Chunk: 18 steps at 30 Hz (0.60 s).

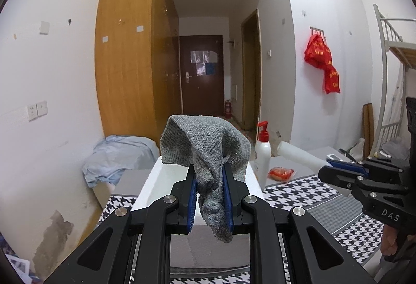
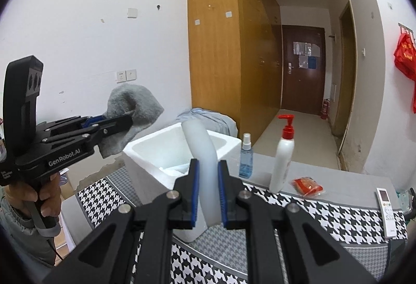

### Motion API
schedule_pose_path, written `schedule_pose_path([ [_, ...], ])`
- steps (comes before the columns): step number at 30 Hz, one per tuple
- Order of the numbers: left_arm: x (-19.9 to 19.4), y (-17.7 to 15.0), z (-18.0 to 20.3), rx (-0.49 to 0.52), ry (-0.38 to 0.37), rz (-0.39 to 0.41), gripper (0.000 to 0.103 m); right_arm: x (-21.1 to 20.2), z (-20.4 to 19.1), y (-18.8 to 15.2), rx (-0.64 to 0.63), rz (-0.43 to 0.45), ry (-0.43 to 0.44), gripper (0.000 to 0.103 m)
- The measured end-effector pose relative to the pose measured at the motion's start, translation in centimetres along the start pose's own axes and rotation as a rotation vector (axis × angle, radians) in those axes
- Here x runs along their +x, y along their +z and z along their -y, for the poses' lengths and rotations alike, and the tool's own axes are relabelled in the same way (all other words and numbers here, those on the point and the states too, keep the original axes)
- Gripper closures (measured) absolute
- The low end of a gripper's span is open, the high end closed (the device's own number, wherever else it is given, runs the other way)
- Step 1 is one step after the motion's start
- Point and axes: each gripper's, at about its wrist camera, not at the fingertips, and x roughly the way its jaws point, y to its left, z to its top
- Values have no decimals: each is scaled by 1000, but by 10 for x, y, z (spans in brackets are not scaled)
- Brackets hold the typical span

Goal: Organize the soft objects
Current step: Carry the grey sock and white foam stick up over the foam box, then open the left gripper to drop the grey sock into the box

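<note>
Left gripper [image 1: 209,189] is held level above the table, clamped on a grey sock [image 1: 208,154]; the sock bunches between the 2 blue pads [image 1: 193,202], top flopping over the far side, toe end hanging near. In the right wrist view the left gripper [image 2: 122,120] sits at left, raised, a hand [image 2: 39,199] on its handle. Right gripper [image 2: 208,181] is also level, pinching a white flexible tube [image 2: 201,154] that curves up and away from its fingers.

Surface: table with black-white houndstooth cloth [image 2: 325,208]. White foam box [image 2: 145,154] stands on it, just beyond both grippers; the sock hangs above the box's near-left edge. Right of the box: blue spray bottle [image 2: 245,156], white pump bottle [image 2: 283,156], red packet [image 2: 308,186], remote [image 2: 387,208] far right. Room: wooden wardrobe [image 2: 221,37], brown door [image 2: 303,68], red bag [image 1: 322,60] on the wall.
</note>
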Motion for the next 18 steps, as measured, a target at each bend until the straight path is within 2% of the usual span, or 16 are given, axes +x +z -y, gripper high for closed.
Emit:
schedule_pose_path([
  [7, 9, 2, -5, -9, 22, -27, 84, 11, -6, 3, 5, -10, 15, 86],
  [18, 36, 4, -13, -19, 5, -56, 84, 22, -11, 7, 1, -32, -11, 86],
])
